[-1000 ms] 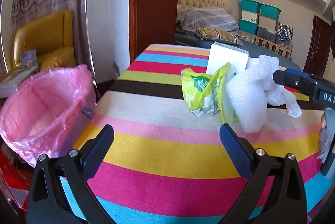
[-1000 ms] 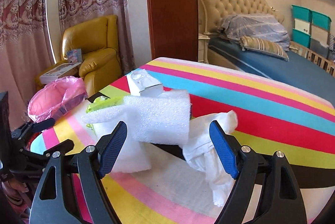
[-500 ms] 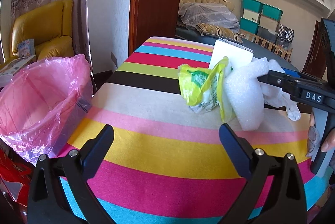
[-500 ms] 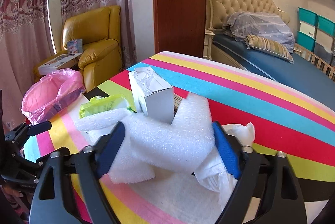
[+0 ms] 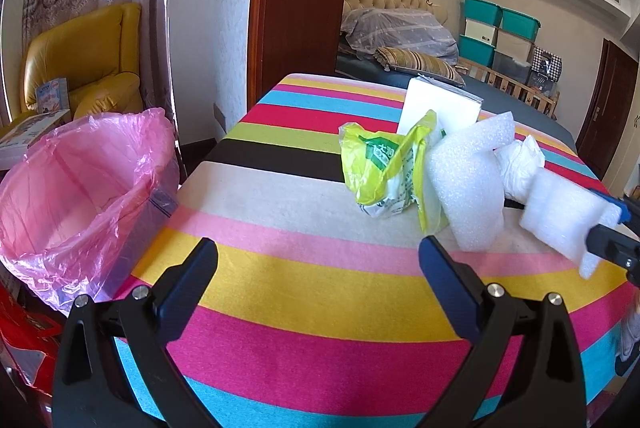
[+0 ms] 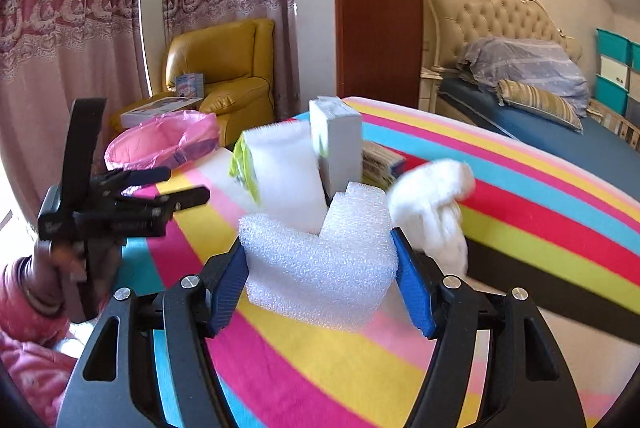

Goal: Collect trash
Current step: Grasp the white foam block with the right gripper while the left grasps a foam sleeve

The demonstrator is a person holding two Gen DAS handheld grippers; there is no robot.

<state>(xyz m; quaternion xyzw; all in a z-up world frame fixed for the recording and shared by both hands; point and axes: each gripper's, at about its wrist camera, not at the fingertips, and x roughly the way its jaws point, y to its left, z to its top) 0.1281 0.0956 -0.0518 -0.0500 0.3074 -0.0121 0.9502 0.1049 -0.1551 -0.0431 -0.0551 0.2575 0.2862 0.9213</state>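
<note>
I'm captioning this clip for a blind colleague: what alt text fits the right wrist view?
The right gripper clamps a white foam piece above a striped tablecloth. Behind stand more foam, a white box and a pink-lined bin.

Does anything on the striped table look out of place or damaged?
Only the trash: a crumpled yellow-green bag, a foam block leaning on it, and crumpled white paper. The white box stands upright. Nothing is spilled.

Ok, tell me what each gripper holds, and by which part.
The right gripper clamps a notched white foam block by its two opposite side faces. The left gripper holds nothing; its jaws stand open.
</note>
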